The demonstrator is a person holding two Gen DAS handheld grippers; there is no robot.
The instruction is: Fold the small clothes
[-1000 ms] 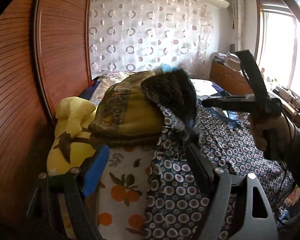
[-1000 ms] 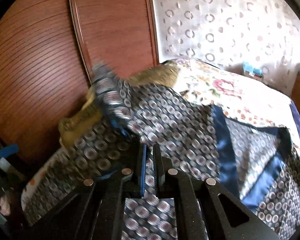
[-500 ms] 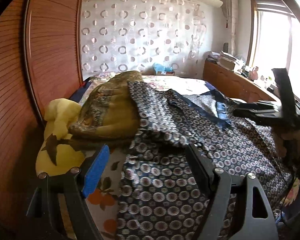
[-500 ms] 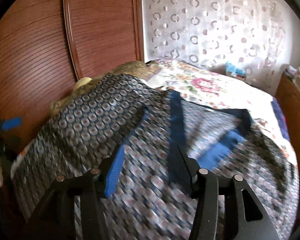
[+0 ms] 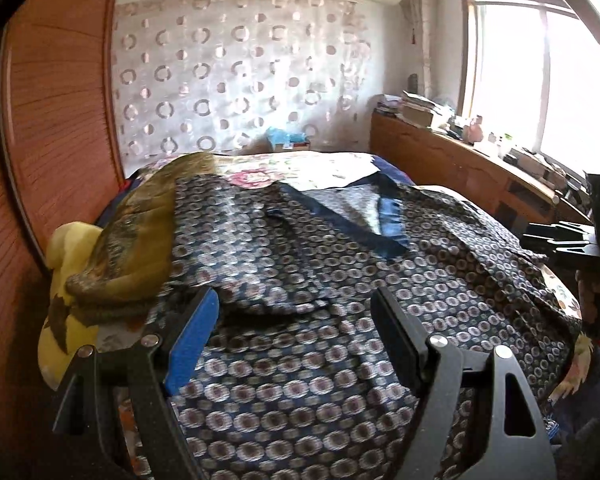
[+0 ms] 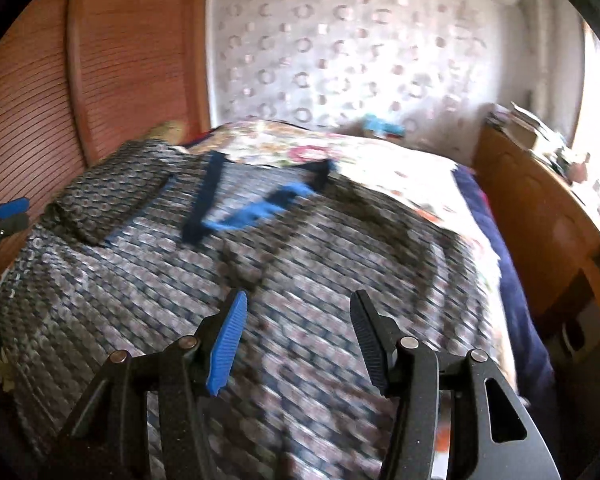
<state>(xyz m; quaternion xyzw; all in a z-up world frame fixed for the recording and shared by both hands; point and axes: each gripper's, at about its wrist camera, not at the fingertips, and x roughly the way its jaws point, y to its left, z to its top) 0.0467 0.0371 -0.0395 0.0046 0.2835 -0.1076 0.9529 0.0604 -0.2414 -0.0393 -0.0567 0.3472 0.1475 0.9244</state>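
Note:
A dark garment with a ring pattern and a blue collar band (image 5: 340, 264) lies spread over the bed; it also shows in the right wrist view (image 6: 300, 264), blurred. Its left sleeve is folded inward (image 6: 112, 200). My left gripper (image 5: 296, 320) is open and empty just above the garment's near hem. My right gripper (image 6: 298, 324) is open and empty above the garment's middle. The right gripper also shows at the right edge of the left wrist view (image 5: 560, 236), and the left gripper at the left edge of the right wrist view (image 6: 4, 216).
An olive-brown folded blanket (image 5: 140, 248) and a yellow plush (image 5: 68, 280) lie at the bed's left side by the wooden headboard wall (image 5: 48, 120). A floral sheet (image 6: 380, 160) covers the far bed. A wooden cabinet with clutter (image 5: 460, 160) runs along the right under the window.
Both grippers let go of the garment's raised sleeve and the right gripper opened. The cloth dropped flat onto the bed. Both grippers pulled back, the right one moving to the right.

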